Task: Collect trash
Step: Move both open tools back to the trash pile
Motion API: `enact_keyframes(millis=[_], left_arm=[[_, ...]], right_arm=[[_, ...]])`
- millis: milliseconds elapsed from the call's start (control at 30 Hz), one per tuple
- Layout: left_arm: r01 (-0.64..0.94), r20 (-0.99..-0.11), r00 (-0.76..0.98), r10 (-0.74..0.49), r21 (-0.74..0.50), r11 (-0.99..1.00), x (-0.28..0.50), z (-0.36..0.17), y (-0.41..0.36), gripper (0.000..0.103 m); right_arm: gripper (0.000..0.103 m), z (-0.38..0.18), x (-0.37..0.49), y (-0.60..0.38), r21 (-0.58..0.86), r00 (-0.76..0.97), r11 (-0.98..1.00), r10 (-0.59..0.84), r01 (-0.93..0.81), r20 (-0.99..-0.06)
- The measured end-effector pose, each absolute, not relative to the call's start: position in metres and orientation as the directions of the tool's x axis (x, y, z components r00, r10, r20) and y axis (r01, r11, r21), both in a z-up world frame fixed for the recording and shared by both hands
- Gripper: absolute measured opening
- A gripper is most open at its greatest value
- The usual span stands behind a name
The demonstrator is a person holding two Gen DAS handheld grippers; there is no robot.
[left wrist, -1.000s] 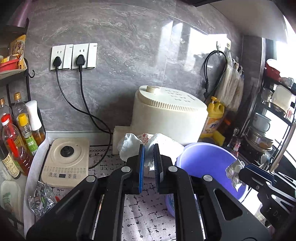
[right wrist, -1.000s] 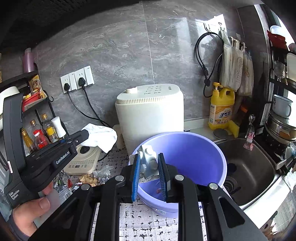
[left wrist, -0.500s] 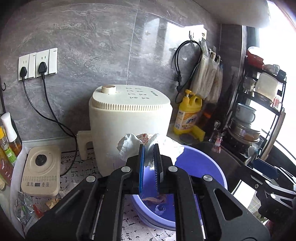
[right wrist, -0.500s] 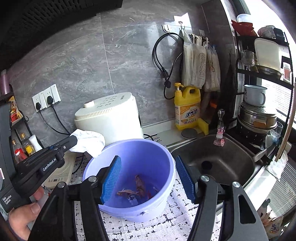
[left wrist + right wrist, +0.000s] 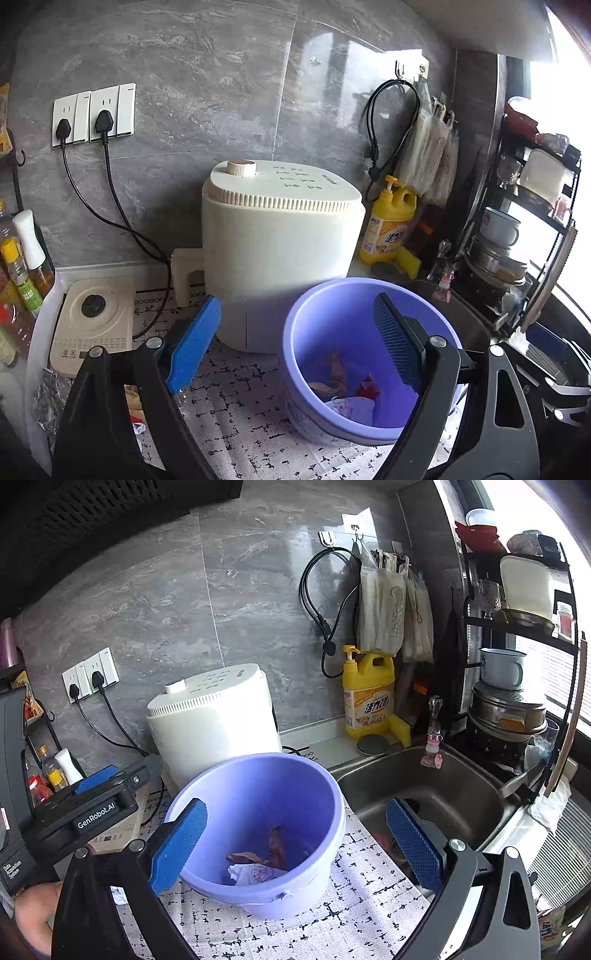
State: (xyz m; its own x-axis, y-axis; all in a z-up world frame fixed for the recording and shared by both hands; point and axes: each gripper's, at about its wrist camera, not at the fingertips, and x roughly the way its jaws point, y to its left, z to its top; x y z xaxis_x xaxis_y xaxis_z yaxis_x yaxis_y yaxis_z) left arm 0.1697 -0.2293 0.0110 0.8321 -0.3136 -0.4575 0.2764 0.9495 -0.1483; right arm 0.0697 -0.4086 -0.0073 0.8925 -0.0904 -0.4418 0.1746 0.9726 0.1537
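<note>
- One purple bucket (image 5: 258,812) stood on the speckled counter mat (image 5: 351,904), just left of the sink (image 5: 436,797) and in front of the cream cooker (image 5: 214,716).
- Several scraps of trash (image 5: 258,864) lay on its bottom: a crumpled white paper with a print, brownish peelings, and in the left wrist view a red bit (image 5: 364,387) too.
- Two grippers hovered near the bucket. The left gripper (image 5: 295,347) had its jaws opening, widely spread, nothing between the pads; its right pad hung over the bucket's mouth.
- The right gripper (image 5: 295,842) likewise had its jaws opening, spread wide to either side of the bucket, gripping nothing.
- By my reading, the drop step was just finishing: both loads seemed to be in the bucket.
- More litter waited at the near left of the mat: a crinkled foil wrapper (image 5: 48,398) and small scraps (image 5: 135,413) by the induction hob (image 5: 92,321).
- The next move would likely call for swinging one gripper left and down to that litter, jaws kept wide, then pinching a piece.
- Further out: two plugs in the wall sockets (image 5: 92,114), one yellow detergent bottle (image 5: 367,694), one enamel mug (image 5: 502,668) on the right rack, and a few oil bottles (image 5: 22,266) at far left.
</note>
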Motion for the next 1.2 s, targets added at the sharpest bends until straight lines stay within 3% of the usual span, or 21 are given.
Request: enact_keyframes(millis=[133, 1200], left_arm=[[0.220, -0.452, 0.855, -0.256, -0.132, 0.966, 0.161, 0.012, -0.206, 0.097], [-0.258, -0.591, 0.791, 0.160, -0.085, 0.962, 0.099, -0.044, -0.014, 0.097]], right_arm=[[0.096, -0.008, 0.071, -0.388, 0.140, 0.897, 0.981, -0.059, 0.133, -0.439], [0.092, -0.057, 0.104, -0.224, 0.141, 0.768, 0.951, 0.306, -0.275, -0.562]])
